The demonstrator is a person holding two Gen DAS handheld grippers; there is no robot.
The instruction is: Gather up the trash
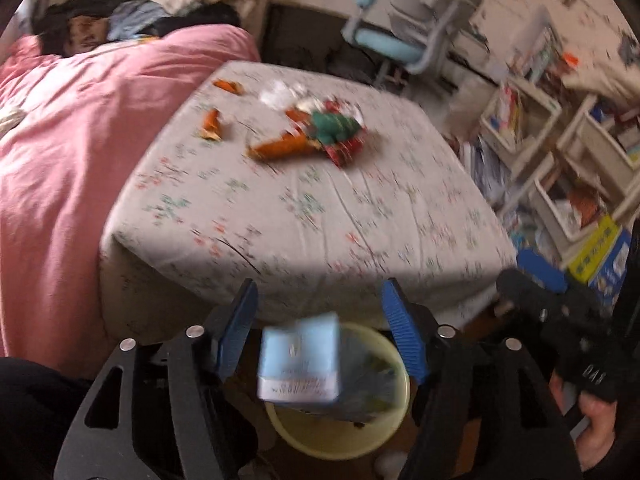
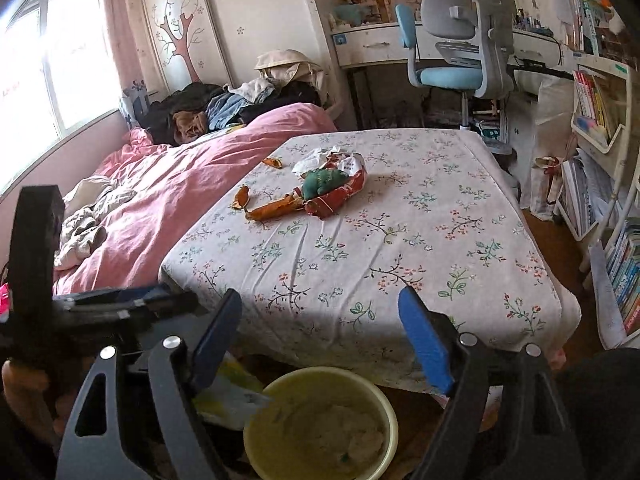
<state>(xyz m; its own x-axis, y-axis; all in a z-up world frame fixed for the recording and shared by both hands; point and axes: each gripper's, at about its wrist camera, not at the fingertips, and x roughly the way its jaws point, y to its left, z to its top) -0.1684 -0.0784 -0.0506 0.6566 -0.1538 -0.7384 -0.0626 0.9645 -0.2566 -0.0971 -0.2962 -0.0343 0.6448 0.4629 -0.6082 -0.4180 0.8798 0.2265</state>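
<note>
**Blue carton between spread fingers, above the yellow bin**

The left tool (image 1: 318, 334) is sitting with its fingers spread wide, and a pale blue carton (image 1: 298, 358) is showing blurred in the gap between them, touching neither blue pad as far as the left wrist view tells. The carton is lying directly over the yellow bin (image 1: 340, 436), which is standing on the floor at the foot of the bed (image 1: 320, 216). Whether the carton is resting on the bin's contents or hanging in the air cannot be told.

The rest of the trash is lying well beyond the tool, on the flowered sheet: a red wrapper (image 1: 344, 148) with a green crumpled piece (image 1: 332, 126) on it, white crumpled paper (image 1: 280, 92) behind, and orange peel scraps (image 1: 282, 146) to the left.

The right wrist view is giving the sharp picture (the left one is smeared). It is showing the right tool (image 2: 320, 334) spread just as wide and gripping nothing, the bin (image 2: 256, 432) below it with pale crumpled stuff inside, and the same wrapper (image 2: 340, 192) and peel (image 2: 272, 208) on the bed. The carton is not showing in this view. The left view alone is catching the carton, and the person's right hand (image 1: 596, 428) at its lower right edge.
</note>
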